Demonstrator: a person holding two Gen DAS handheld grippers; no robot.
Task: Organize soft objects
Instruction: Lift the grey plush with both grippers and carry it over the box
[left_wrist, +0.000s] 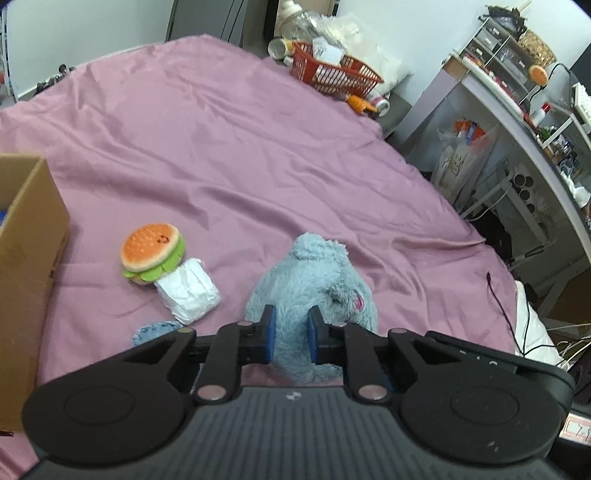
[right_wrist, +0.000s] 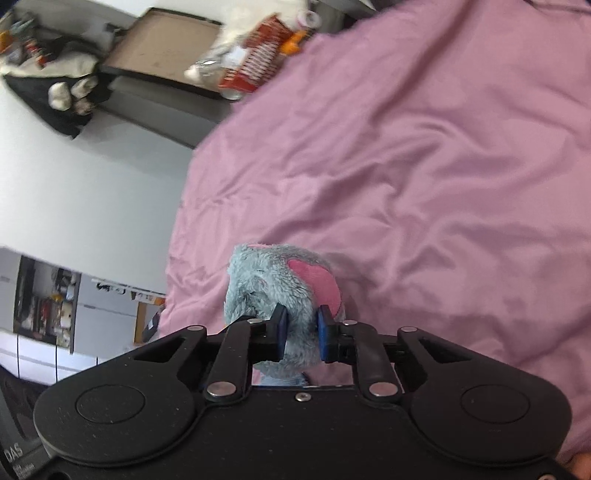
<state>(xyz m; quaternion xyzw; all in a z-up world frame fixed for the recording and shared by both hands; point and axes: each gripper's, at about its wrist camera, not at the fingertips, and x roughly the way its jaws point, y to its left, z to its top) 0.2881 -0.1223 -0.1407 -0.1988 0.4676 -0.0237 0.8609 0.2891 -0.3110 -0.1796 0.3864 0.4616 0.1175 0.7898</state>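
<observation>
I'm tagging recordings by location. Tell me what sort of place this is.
Most likely a lived-in bedroom. A wide bed under a pink sheet fills the view, cluttered white shelves stand beside it, and a red basket of odds and ends sits at the bed's far end.

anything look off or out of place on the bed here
One oddity: a crumpled white paper bundle lies against the burger plush among the soft toys. Otherwise both grippers pinch the blue plush normally.

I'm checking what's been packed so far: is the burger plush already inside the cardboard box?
No. In the left wrist view the burger plush lies on the pink bedsheet, beside the cardboard box and leaning on a white paper bundle.
</observation>
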